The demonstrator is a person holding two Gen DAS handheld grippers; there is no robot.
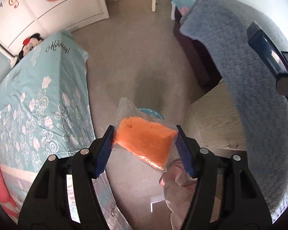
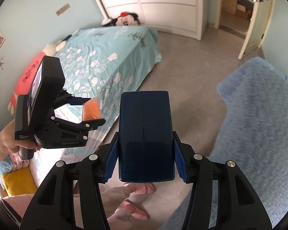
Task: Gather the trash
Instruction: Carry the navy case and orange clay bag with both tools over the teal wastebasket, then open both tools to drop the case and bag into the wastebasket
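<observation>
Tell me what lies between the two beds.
Only bare grey floor lies between the floral bed and the blue-blanket bed, in the left wrist view.

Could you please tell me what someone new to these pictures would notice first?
Probably the orange sponge in clear wrap, pinched in the left hand-held gripper above the grey floor. Next, the dark blue box clamped in the right hand-held gripper, filling the middle of the right wrist view. Behind them lies a bed with a turquoise flowered cover, a plush mouse at its far end.
</observation>
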